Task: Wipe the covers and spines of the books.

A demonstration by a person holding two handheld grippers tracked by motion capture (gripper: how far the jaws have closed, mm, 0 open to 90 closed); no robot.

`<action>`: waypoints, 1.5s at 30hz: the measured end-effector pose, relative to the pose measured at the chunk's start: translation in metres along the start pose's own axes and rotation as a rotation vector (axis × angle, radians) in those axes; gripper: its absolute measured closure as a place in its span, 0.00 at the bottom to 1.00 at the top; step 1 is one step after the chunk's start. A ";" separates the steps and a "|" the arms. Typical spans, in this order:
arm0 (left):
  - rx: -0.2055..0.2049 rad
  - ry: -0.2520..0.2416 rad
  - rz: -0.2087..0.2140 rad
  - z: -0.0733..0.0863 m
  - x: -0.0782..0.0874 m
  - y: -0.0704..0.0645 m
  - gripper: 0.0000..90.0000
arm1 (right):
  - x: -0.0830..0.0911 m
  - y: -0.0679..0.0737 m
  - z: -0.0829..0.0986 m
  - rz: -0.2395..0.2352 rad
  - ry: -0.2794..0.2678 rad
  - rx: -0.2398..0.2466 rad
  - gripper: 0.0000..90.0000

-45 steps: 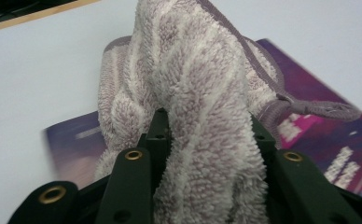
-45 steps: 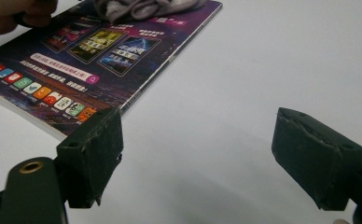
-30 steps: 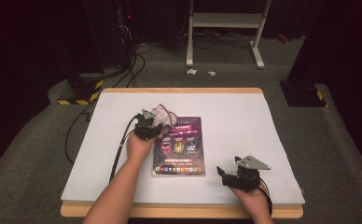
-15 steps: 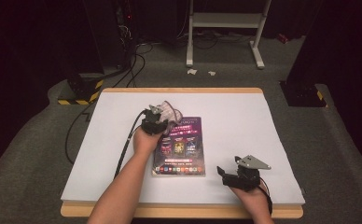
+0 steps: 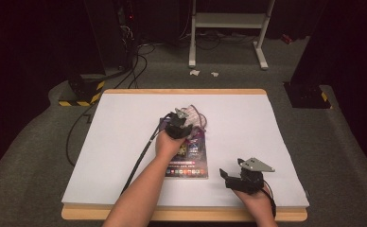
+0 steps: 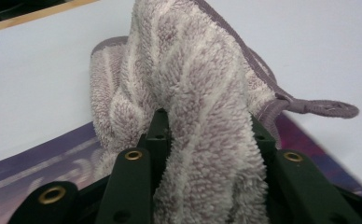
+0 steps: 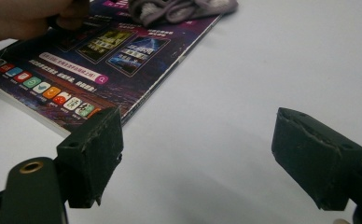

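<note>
The left gripper [image 5: 180, 124] has its fingers [image 6: 137, 177] closed on a cloth [image 6: 202, 116], a fluffy lilac-and-white towel. In the left gripper view the cloth runs up between the two fingers as a thick fold, touching both, and rises past their tips before dropping to the surface [image 5: 125, 142] beyond. A hem loop [image 6: 328, 108] of the cloth sticks out to one side. The cloth [image 5: 195, 118] lies at the far end of a magazine [image 5: 191, 158], partly on its cover and partly on the surface just past it.

The right gripper [image 5: 229, 178] rests near the magazine's near right corner, just apart from it. Its fingers [image 7: 95, 154] stand wide open with nothing between them but bare surface. In the right gripper view one finger sits just beside the magazine's [image 7: 100, 65] edge, and the cloth [image 7: 179, 9] lies at the magazine's far end.
</note>
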State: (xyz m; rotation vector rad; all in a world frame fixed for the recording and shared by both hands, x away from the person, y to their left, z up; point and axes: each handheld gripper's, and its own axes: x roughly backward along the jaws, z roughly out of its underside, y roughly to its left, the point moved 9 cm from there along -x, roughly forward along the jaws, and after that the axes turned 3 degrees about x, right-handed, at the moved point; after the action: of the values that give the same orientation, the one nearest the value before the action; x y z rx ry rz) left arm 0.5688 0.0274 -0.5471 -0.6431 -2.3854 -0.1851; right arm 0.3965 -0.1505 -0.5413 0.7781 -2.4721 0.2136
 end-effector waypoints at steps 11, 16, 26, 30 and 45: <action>-0.057 0.007 0.052 -0.007 -0.009 -0.040 0.70 | 0.000 0.003 -0.001 -0.011 -0.004 0.004 0.19; -0.048 0.010 0.041 -0.004 -0.006 -0.025 0.70 | 0.000 0.002 0.000 -0.011 0.000 0.000 0.19; 0.023 -0.004 -0.035 0.009 0.011 0.036 0.70 | -0.002 0.000 0.002 -0.003 0.008 0.001 0.19; 0.048 -0.009 -0.078 0.016 0.022 0.064 0.70 | -0.003 -0.001 0.002 0.001 0.010 0.001 0.19; 0.155 -0.030 -0.141 0.035 0.051 0.130 0.70 | -0.006 -0.002 0.005 0.006 0.024 0.004 0.19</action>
State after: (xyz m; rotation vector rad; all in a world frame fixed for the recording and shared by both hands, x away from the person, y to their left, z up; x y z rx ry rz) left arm 0.5793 0.1708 -0.5468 -0.4086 -2.4465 -0.0504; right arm 0.3993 -0.1510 -0.5487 0.7661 -2.4521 0.2287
